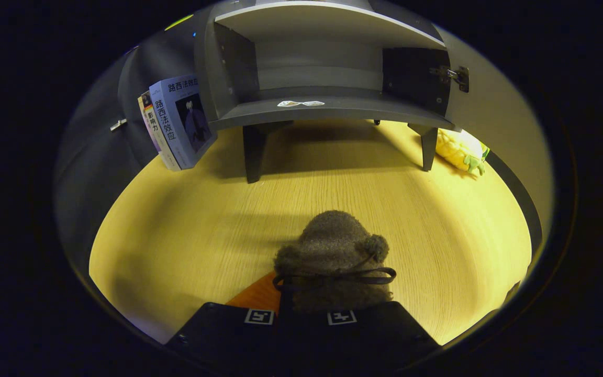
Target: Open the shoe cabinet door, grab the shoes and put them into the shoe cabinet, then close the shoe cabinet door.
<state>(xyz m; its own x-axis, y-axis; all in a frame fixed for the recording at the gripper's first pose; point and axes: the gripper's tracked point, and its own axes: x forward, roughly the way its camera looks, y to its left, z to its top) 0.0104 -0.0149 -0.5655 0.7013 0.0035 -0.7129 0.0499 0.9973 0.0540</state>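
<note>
A fuzzy brown shoe point(333, 251) with a dark lace sits between my fingers, its toe pointing ahead. My gripper point(301, 312) is shut on it at the heel end. An orange piece point(257, 296) shows beside the shoe at the left finger; I cannot tell what it is. Well beyond the shoe stands the grey shoe cabinet point(333, 112) on short legs. Its door point(495, 110) is swung open to the right on a metal hinge point(456, 75). The lower shelf inside holds just a small white sticker point(300, 103).
Books point(176, 123) lean against the cabinet's left side. A yellow plush toy point(461, 152) lies by the right leg. A grey panel with a small handle point(118, 124) stands far left. Bare wooden tabletop point(202, 225) stretches between the shoe and the cabinet.
</note>
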